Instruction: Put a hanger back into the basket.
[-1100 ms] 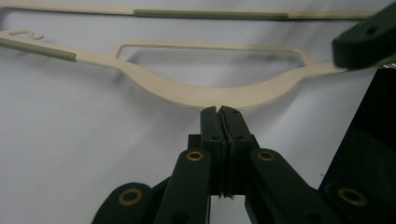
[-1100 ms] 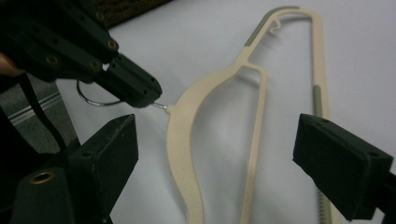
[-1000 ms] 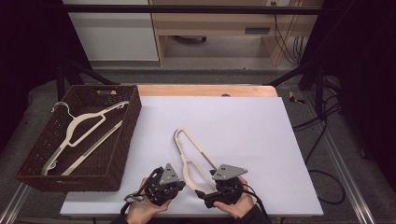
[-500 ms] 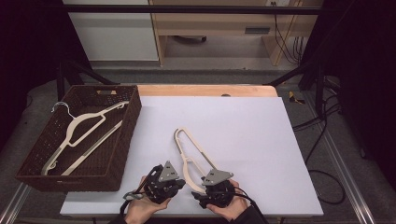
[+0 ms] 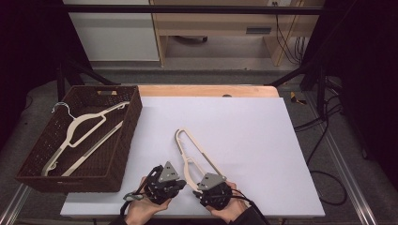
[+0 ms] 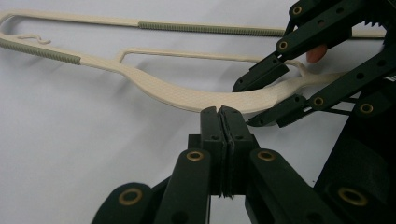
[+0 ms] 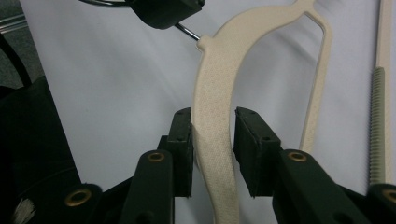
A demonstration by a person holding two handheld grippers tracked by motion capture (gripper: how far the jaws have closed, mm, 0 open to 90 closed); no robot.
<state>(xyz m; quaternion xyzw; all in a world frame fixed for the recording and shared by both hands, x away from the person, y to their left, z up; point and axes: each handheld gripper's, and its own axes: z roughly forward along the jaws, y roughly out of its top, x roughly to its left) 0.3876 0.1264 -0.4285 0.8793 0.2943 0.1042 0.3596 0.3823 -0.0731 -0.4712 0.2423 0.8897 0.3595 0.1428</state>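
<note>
While the left gripper's (image 6: 219,112) fingers press together, the right gripper's (image 7: 212,135) closing fingers straddle the hanger (image 7: 219,93).

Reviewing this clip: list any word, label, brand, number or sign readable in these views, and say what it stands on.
None can be read.
Hanger on the table: plain cream surface, no print.
Hanger in the basket: no print visible.
Wicker basket: no tag visible.
Left gripper and right gripper: black jaws, no markings.
Furniture panel behind the table: dark strip, too small to tell whether it bears text.
</note>
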